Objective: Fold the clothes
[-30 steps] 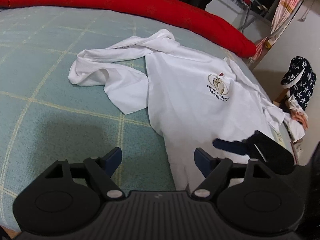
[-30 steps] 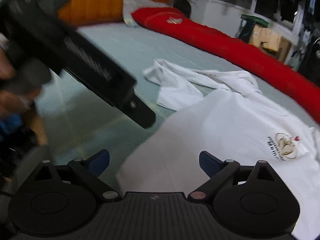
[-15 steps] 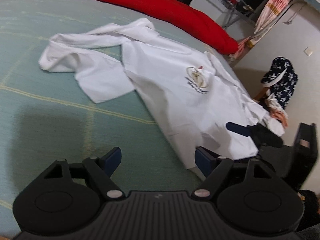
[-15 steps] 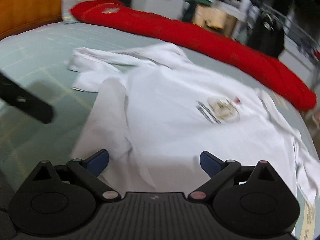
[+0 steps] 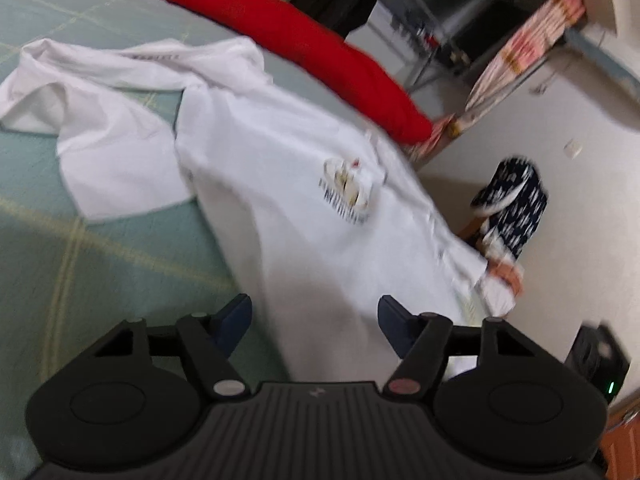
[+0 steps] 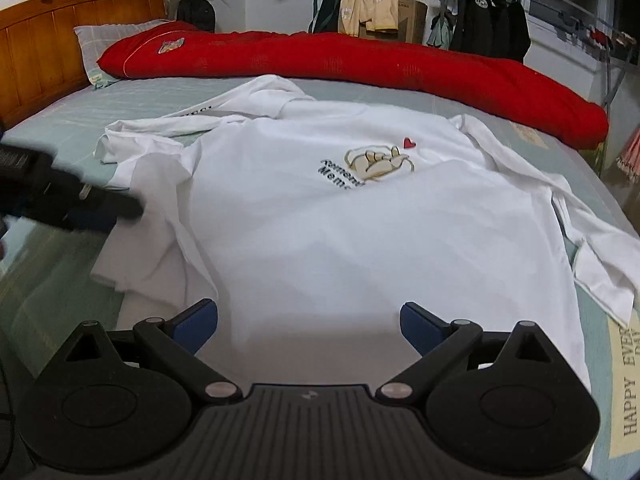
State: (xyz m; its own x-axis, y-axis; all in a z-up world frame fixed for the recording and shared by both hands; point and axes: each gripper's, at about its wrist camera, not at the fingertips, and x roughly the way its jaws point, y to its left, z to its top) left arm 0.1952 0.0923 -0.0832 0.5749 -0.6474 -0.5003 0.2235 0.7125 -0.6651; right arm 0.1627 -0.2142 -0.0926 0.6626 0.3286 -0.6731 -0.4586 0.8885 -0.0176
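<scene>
White shirt (image 6: 320, 216): spread front-up across the middle of both frames on the bed (image 6: 60, 300), hand-and-heart print (image 6: 376, 162) near its centre; one sleeve (image 5: 108, 160) bunched toward the upper left, the other (image 6: 592, 240) trailing off at right.
Bed: pale green checked cover; holds the shirt and a red quilt (image 6: 360, 64) along the far edge, upper frame. Wooden headboard (image 6: 48, 48) and pillow (image 6: 96, 40), upper left.
Left tool (image 5: 314, 324): lower centre of its view, jaws apart and just been closing, nothing gripped, shirt hem below the gap.
Right tool (image 6: 308, 326): jaws wide apart, empty, above the shirt hem.
Surroundings: dark jackets (image 6: 488, 28) hanging upper right; navy patterned cloth (image 5: 516, 200) by the wall at right.
</scene>
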